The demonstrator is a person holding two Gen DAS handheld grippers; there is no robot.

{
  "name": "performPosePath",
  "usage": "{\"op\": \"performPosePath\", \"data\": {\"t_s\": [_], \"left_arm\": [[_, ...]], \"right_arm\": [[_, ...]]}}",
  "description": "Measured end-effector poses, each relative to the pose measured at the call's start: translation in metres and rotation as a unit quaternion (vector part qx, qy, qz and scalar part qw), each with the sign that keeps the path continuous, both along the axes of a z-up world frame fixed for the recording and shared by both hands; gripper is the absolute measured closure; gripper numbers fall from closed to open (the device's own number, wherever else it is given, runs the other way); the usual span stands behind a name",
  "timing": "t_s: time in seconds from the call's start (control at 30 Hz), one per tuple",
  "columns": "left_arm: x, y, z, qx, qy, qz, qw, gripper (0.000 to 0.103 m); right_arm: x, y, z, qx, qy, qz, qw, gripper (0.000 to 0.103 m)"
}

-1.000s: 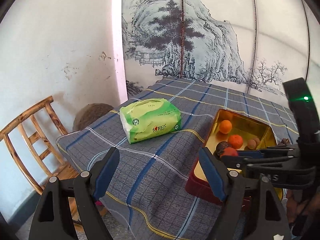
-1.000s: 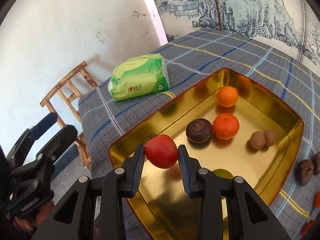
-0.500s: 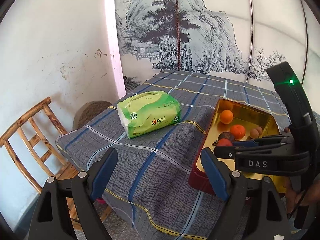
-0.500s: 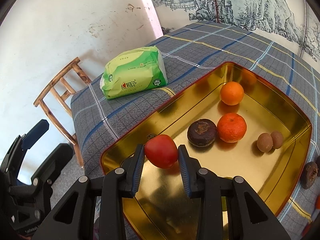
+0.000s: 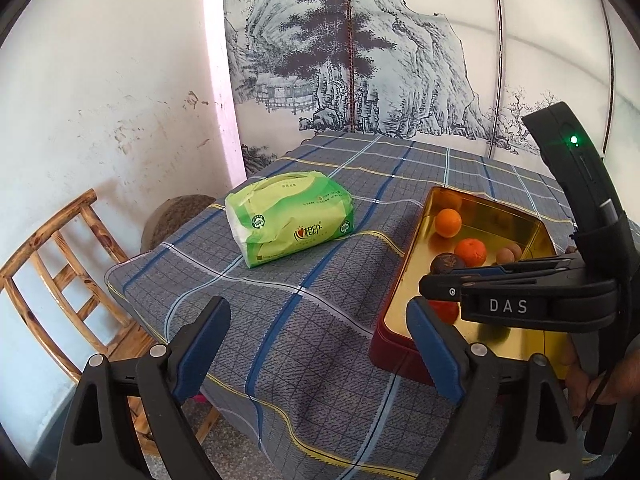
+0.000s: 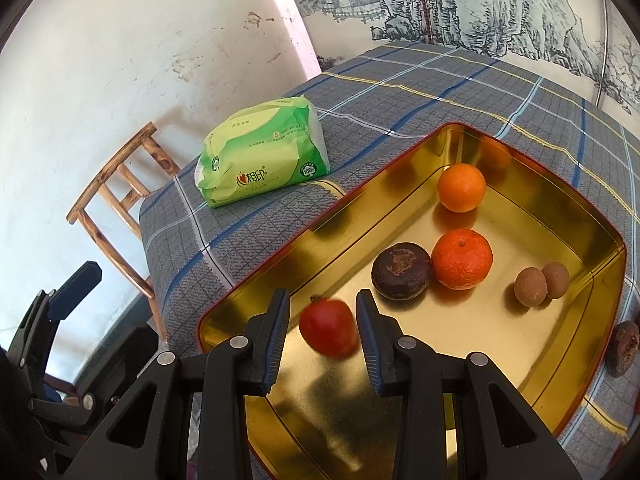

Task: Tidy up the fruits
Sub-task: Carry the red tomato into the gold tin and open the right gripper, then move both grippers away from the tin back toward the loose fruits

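Observation:
A red tomato-like fruit point(image 6: 329, 328) is blurred and sits low between my right gripper's point(image 6: 322, 334) blue pads, with a gap on its left side. It hangs just above the floor of the gold tin point(image 6: 600, 264), near the tin's front corner. The tin holds two oranges point(image 6: 461, 187) point(image 6: 462, 259), a dark brown fruit point(image 6: 401, 271) and two small brown longans point(image 6: 540, 282). My left gripper point(image 5: 316, 308) hovers over the checked cloth left of the tin, its jaws opening with nothing between them. In the left wrist view the right gripper point(image 5: 516, 304) hides most of the red fruit point(image 5: 444, 310).
A green tissue pack point(image 5: 290, 218) lies on the cloth behind the left gripper. Another dark fruit point(image 6: 626, 348) rests on the cloth right of the tin. A wooden chair point(image 5: 52, 272) stands by the table's left corner, below the white wall.
The red fruit was pinched high between the right pads; now it has slipped lower, looks smaller and is blurred. The left jaws have spread wider. Neither hand has moved far.

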State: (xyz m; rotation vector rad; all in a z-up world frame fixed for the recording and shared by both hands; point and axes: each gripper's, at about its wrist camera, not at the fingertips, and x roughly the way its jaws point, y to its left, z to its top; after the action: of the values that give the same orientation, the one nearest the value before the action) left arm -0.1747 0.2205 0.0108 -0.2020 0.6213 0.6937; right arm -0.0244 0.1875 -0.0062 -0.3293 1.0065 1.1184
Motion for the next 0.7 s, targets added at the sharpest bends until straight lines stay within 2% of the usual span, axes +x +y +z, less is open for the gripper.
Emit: {"op": "performPosePath", "data": {"t_s": [0.43,0.7], "left_arm": [[0.002,-0.004,-0.002,0.002,0.009,-0.002,1.0000,0.015],[0.007,-0.016,0.003,0.015,0.015,-0.014,0.9997,0.014]], "right_arm": [[-0.003,-0.009,0.008,0.027,0.003,0.001,1.000,0.067],[-0.009,-0.042,0.030,0.063,-0.016,-0.003,0.998,0.064]]}}
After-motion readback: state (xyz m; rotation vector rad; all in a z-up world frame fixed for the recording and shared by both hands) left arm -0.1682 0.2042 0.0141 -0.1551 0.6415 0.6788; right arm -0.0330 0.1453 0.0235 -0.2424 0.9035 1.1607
